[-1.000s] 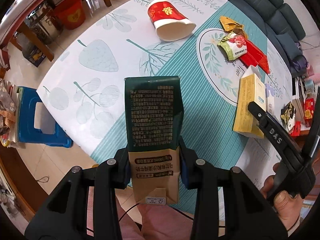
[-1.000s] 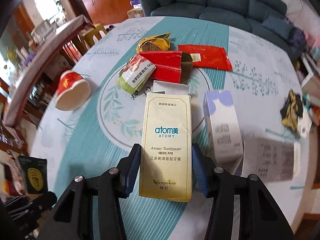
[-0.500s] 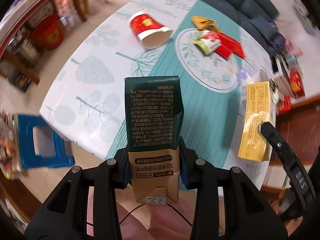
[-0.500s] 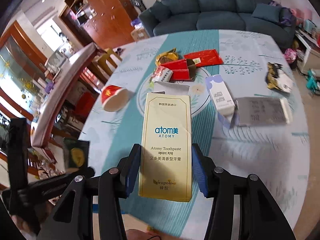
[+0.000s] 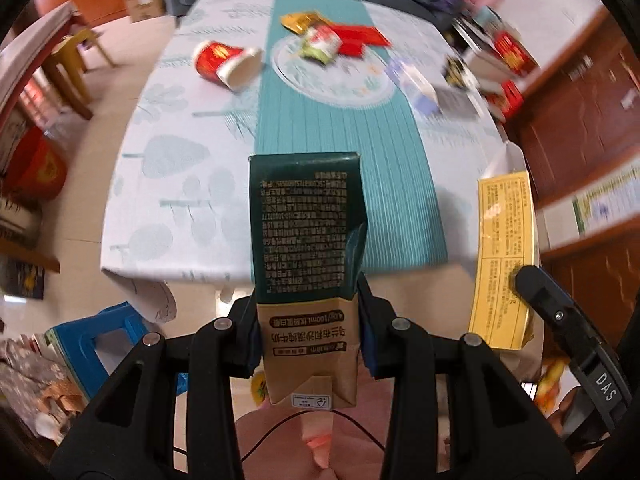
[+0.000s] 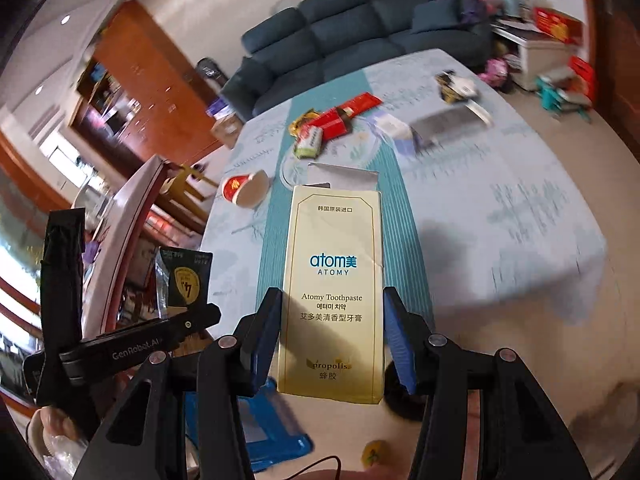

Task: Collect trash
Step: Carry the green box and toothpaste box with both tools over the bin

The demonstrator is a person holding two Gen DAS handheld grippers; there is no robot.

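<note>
My left gripper [image 5: 307, 320] is shut on a dark green and brown milk carton [image 5: 306, 236], held in the air off the near edge of the table [image 5: 176, 184]. My right gripper [image 6: 332, 336] is shut on a yellow Atomy toothpaste box [image 6: 334, 280], also lifted clear of the table [image 6: 520, 208]. The box shows at the right of the left wrist view [image 5: 504, 260], and the carton at the left of the right wrist view [image 6: 184, 280]. A red paper cup [image 5: 226, 62] lies on its side on the table, with red, gold and green wrappers [image 5: 332, 38] behind it.
A white and purple box [image 5: 414, 88] and a grey flat pack [image 6: 444, 122] lie on the table's right part. A blue plastic stool [image 5: 100, 340] stands on the floor below. A dark sofa [image 6: 344, 36] is behind the table, wooden cabinets at the sides.
Both grippers have pulled back and up from the table with their loads. The toothpaste box has left the tabletop. The table now looks farther away in both views.
</note>
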